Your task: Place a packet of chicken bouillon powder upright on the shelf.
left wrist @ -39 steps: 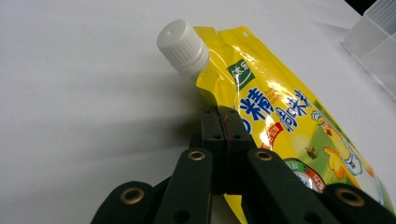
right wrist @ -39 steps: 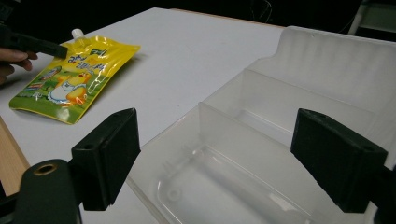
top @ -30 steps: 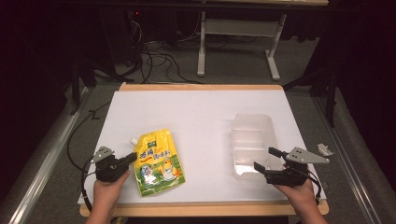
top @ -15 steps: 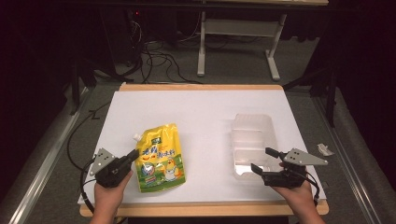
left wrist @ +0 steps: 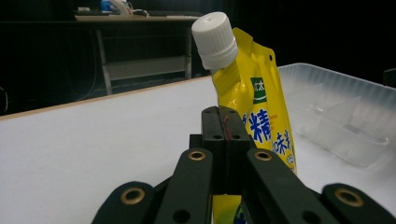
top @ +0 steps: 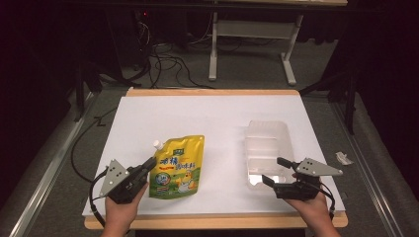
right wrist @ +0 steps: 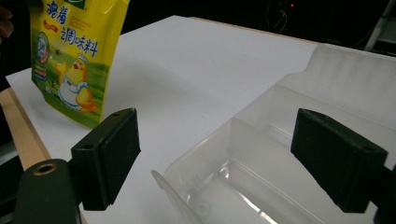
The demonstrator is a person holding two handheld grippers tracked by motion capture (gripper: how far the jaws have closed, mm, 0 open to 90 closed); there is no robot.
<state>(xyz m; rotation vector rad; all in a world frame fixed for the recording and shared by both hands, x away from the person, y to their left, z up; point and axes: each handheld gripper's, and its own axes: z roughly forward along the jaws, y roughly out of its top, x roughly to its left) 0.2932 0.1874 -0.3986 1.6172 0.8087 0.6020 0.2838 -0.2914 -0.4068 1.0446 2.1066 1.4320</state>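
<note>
I have the left gripper clamped on the edge of the yellow pouch, its jaws pressed flat together on the film in the left gripper view, and the pouch stands raised on the near-left part of the worktop, its lower end low over the white surface; I cannot tell whether it touches. The right gripper is released, its jaws standing wide apart at the near end of the clear bin, with one jaw over the bin's interior in the right gripper view and nothing between the pads. I judge the work to be at the pickup stage: the grasp on the pouch is made, while the carry across to the bin, well apart on the right, and the placement inside it remain to be done. The pouch is a flexible, glossy stand-up bag of printed film, yellow above and green below with a cartoon chick, and it carries a ribbed white screw cap on an angled spout at one top corner. The bin is a rigid, translucent, frosted plastic box, rectangular with rounded corners and moulded internal dividers. The worktop is a matt white sheet with a pale wooden border.
</note>
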